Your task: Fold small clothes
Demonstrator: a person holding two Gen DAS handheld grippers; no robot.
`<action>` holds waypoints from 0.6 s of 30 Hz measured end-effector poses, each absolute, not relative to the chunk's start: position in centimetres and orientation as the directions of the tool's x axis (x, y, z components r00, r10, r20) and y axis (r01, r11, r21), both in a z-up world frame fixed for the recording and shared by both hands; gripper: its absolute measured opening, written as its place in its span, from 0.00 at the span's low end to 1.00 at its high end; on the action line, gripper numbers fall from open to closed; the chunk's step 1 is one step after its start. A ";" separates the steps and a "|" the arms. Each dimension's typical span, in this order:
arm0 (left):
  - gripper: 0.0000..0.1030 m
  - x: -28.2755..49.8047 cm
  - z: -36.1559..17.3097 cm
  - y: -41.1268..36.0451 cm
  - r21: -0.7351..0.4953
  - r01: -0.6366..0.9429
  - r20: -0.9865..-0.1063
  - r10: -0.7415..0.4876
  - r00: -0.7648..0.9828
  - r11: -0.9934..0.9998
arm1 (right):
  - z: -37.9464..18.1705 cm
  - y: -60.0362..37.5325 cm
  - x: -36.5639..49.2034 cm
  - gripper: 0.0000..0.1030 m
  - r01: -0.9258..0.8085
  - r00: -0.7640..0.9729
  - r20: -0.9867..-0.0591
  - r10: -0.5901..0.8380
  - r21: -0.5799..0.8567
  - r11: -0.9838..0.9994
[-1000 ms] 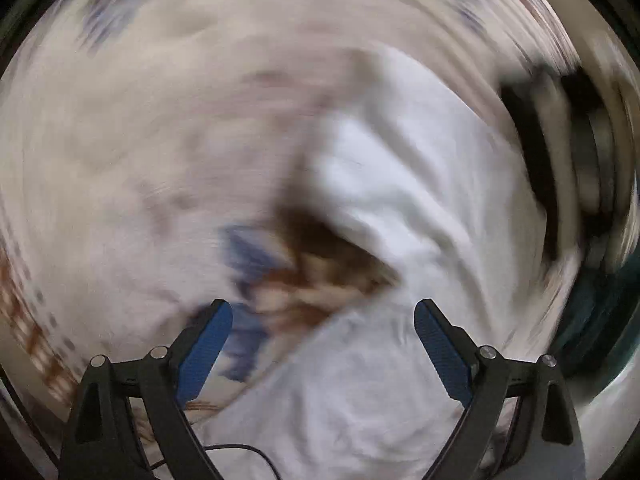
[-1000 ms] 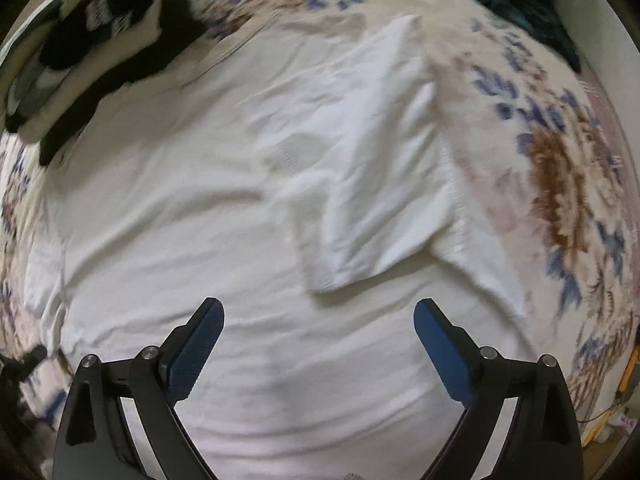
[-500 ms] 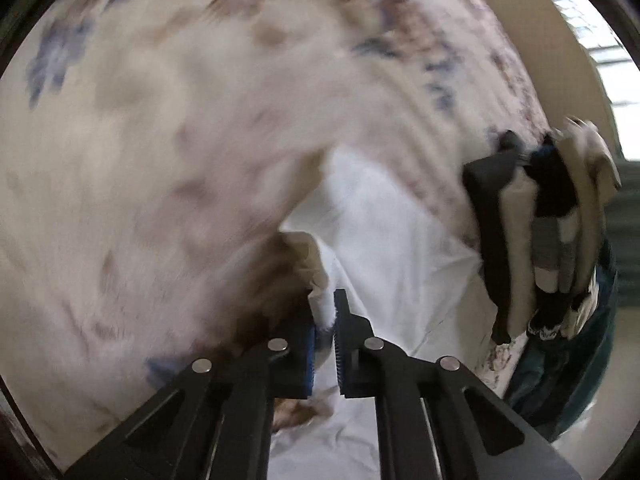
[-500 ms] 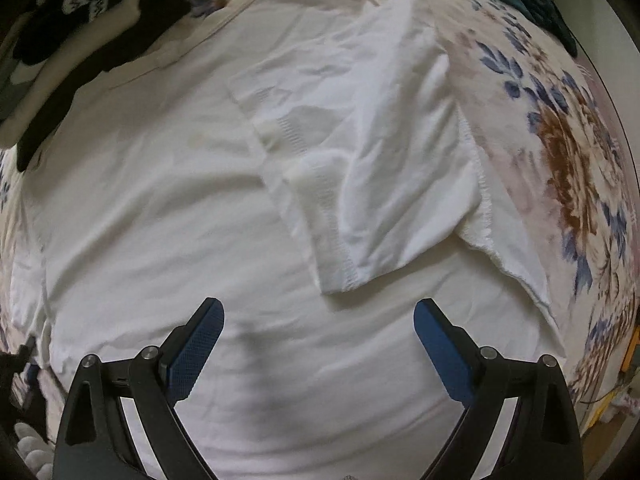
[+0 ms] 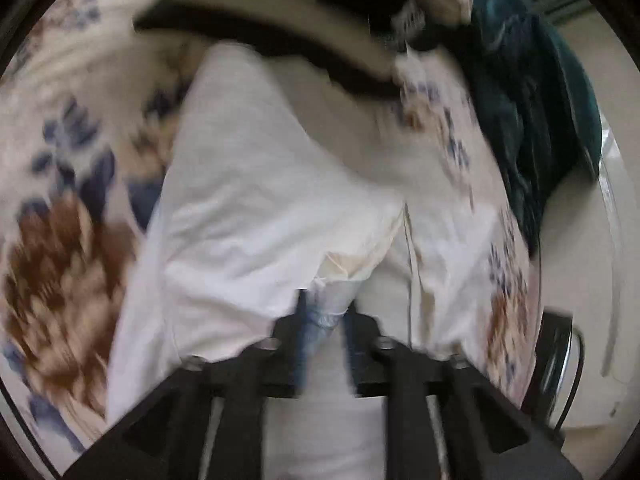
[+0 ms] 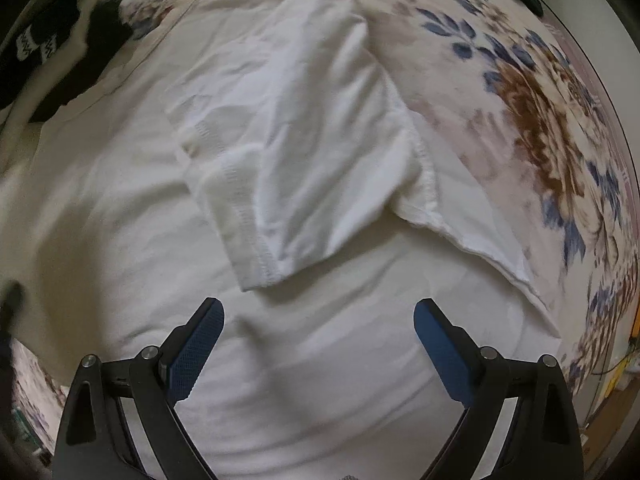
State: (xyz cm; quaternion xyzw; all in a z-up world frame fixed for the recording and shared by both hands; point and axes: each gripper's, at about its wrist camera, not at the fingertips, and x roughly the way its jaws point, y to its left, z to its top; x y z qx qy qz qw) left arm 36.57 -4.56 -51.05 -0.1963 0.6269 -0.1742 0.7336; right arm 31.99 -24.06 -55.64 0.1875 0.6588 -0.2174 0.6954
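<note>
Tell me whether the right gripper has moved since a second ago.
Yes. The right gripper has come down closer to the white shirt: its folded sleeve now looks bigger and nearer the open fingers.

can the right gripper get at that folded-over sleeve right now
Probably yes: the right gripper is open and holds nothing, and the sleeve lies on top of the white shirt just ahead of its fingers, nothing between.

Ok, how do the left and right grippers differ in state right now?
The left gripper has its fingers closed on a bunched edge of the white cotton T-shirt; the right gripper is wide open and holds nothing. The left wrist view is motion-blurred, while the right wrist view is mostly sharp, with the right gripper above the shirt's folded-in sleeve. Both have blue-padded black fingers and face the shirt on the floral bedspread.
</note>
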 end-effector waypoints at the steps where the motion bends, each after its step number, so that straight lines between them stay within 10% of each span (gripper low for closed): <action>1: 0.54 35.9 -50.8 -3.6 -0.514 0.000 -0.847 -0.507 0.157 0.858 | -55.5 -24.6 31.7 0.94 0.552 0.042 -0.998 -0.049 -0.018 0.834; 2: 0.86 35.6 -50.5 -2.8 -0.516 -0.010 -0.845 -0.507 0.168 0.857 | -55.5 -25.2 31.2 0.94 0.552 0.046 -0.998 -0.045 -0.012 0.834; 3: 0.95 35.1 -50.0 -1.4 -0.522 -0.027 -0.840 -0.509 0.188 0.853 | -55.4 -25.9 30.9 0.94 0.550 0.051 -0.998 -0.042 -0.007 0.835; 18: 0.95 50.8 -54.8 1.9 -0.072 0.000 -0.961 -0.070 0.267 0.997 | -53.7 -28.6 31.3 0.94 0.537 0.144 -0.978 0.152 0.206 0.818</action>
